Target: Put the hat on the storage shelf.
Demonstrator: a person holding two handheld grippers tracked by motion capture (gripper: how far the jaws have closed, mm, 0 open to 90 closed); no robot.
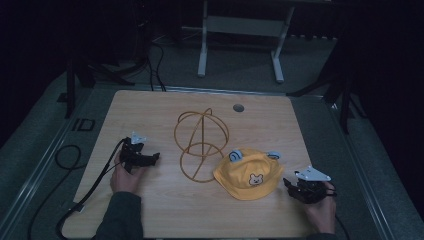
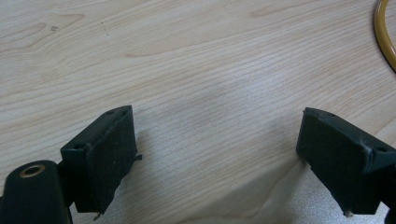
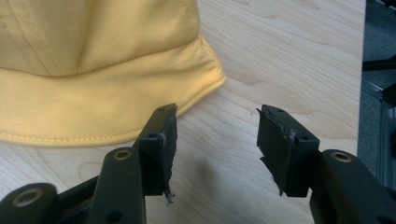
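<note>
Yellow cloth bucket hat (image 1: 247,174) with a small bear face on the front and two blue ear tabs on top: lies crown up on the pale wood-grain table (image 1: 150,210), brim flat. In the right gripper view the hat's (image 3: 93,60) brim edge sits just ahead of and to the left of the jaws, near the left pad but not between them.

Right gripper (image 1: 300,191): jaws moderately wide, empty, held low over the table just beside the hat. Looks like a lead-in to pinch the brim, judging by the low angle.

Left gripper (image 1: 145,159): jaws wide, empty, bare table between them. In the left gripper view a curve of wire (image 2: 385,32) shows far off to the right of the jaws.

Gold wire stand (image 1: 201,145) of crossed hoops with a ring base: upright between the two grippers, touching or nearly touching the hat's far side. Likely the hat's destination; left gripper is probably placed to steady it.
</note>
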